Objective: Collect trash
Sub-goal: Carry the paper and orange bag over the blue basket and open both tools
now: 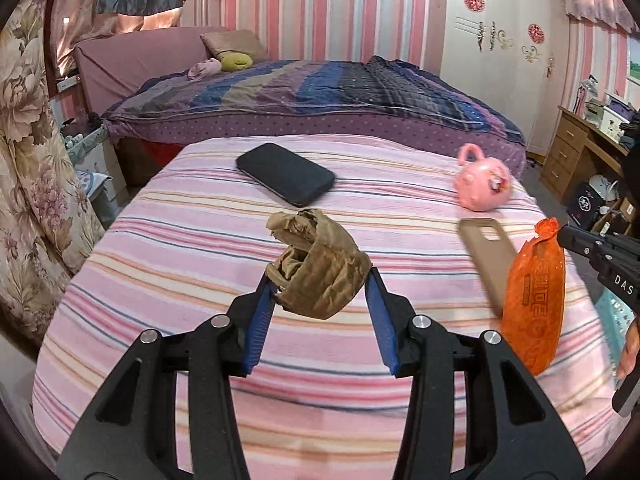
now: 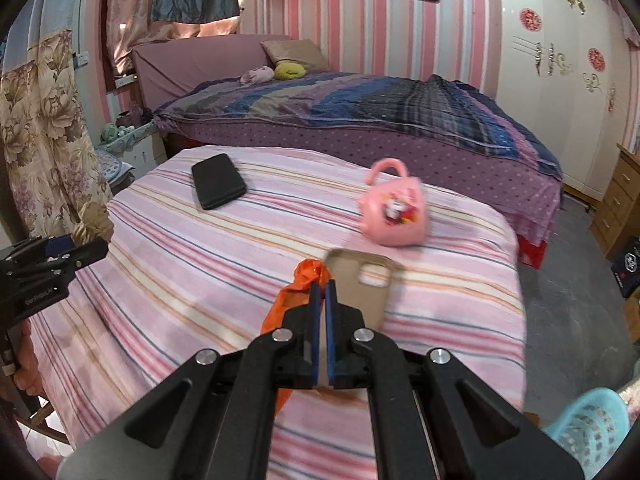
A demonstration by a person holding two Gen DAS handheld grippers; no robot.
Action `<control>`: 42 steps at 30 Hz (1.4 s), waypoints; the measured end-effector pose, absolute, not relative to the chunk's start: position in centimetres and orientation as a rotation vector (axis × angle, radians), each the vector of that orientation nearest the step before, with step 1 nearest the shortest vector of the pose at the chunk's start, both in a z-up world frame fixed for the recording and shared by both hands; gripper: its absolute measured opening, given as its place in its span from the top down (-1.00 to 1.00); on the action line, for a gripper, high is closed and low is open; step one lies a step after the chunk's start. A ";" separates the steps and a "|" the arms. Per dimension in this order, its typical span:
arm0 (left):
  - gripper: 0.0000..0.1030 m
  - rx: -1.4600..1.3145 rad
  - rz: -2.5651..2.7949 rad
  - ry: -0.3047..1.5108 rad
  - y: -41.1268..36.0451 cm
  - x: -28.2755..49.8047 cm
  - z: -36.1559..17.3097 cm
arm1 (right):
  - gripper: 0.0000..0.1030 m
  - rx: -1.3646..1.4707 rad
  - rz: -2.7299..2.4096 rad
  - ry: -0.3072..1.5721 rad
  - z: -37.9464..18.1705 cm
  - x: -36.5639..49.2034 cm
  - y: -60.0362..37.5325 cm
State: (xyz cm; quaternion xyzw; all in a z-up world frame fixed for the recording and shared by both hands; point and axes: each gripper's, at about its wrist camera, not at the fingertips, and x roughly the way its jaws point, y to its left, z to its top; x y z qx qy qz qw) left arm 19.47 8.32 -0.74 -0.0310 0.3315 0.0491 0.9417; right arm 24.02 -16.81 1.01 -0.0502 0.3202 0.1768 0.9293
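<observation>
My left gripper [image 1: 322, 280] is shut on a crumpled brown paper wad [image 1: 318, 262] and holds it above the pink striped table cover [image 1: 200, 280]. The wad also shows at the left edge of the right wrist view [image 2: 90, 222]. My right gripper [image 2: 320, 285] is shut on the top of an orange snack wrapper [image 2: 294, 296], which hangs from it above the table; the wrapper also shows in the left wrist view [image 1: 534, 300], hanging at the right.
A black phone [image 1: 285, 174] lies at the far side of the table. A pink toy bag [image 2: 394, 212] sits at the far right. A tan phone case [image 2: 360, 292] lies behind the wrapper. A light blue basket [image 2: 592, 428] stands on the floor at the right. A bed [image 1: 320, 92] is beyond.
</observation>
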 end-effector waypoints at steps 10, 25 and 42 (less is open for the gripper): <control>0.13 -0.031 0.066 0.683 2.5 17.7 0.1 | 0.95 -0.044 0.265 0.646 1.1 20.8 -24.7; 0.12 0.051 -0.121 0.633 -12.4 16.7 1.9 | 0.95 0.042 0.015 0.590 3.0 14.5 -41.6; 0.08 0.112 -0.405 0.729 -30.0 17.3 -3.6 | 0.95 0.116 -0.195 0.648 0.0 9.6 -56.1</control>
